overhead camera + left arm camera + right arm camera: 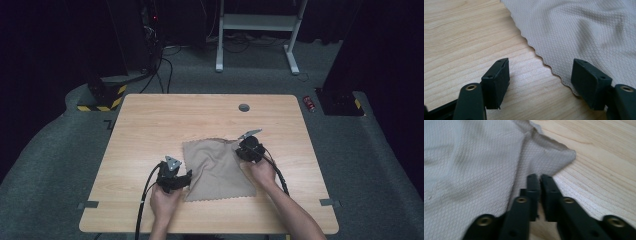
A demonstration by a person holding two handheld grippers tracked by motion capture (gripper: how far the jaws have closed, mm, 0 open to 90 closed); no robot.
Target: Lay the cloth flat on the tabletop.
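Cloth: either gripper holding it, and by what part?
The right gripper is shut on the cloth at its right edge. The left gripper is open astride the scalloped edge, holding nothing.

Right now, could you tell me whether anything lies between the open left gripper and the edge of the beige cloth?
Nothing visible does. The left gripper is open over bare table, and the cloth has its scalloped edge running between the jaws, one jaw already over the fabric. No other object lies there.

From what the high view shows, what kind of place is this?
Probably a recording lab or test room: a light wooden table stands alone on grey carpet, with black curtains behind, bundled cables and yellow-black striped stand bases.
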